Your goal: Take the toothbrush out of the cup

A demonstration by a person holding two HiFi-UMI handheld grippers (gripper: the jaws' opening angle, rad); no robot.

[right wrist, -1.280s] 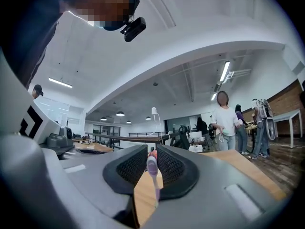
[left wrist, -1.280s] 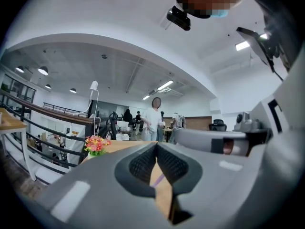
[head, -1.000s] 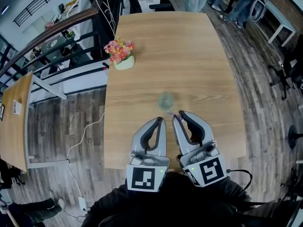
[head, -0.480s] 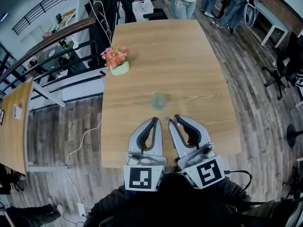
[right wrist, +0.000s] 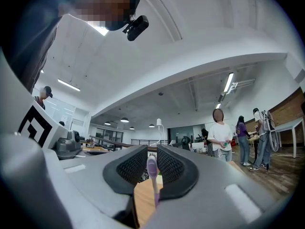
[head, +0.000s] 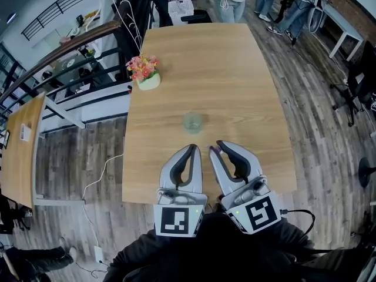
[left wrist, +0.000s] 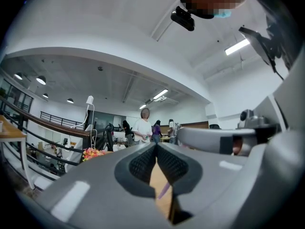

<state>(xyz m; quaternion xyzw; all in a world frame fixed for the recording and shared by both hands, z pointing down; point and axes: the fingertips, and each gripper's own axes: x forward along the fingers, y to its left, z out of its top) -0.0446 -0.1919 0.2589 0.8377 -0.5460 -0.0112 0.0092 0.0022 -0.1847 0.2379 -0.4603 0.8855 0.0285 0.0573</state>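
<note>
Wooden table (head: 235, 69), flower pot (head: 147, 80) beyond cup (head: 192, 122), toothbrush (right wrist: 153, 182) in right tongs (head: 215, 148)

The left gripper (left wrist: 156, 145) has its jaws together, flowers (left wrist: 93, 153) beyond at left.

Our left gripper (head: 195, 149) and right gripper (head: 216, 147) are pale grey, with curved jaws and black dimpled pads (right wrist: 131, 168). Each bears a black-and-white marker cube (head: 176, 221). We wear a black top (head: 205, 257), and a black cable (head: 301, 214) trails off.

cup (head: 192, 122): table (head: 235, 69) centre | flowerpot (head: 147, 75): behind-left | toothbrush (right wrist: 152, 185): in right tool (head: 216, 147)
</note>
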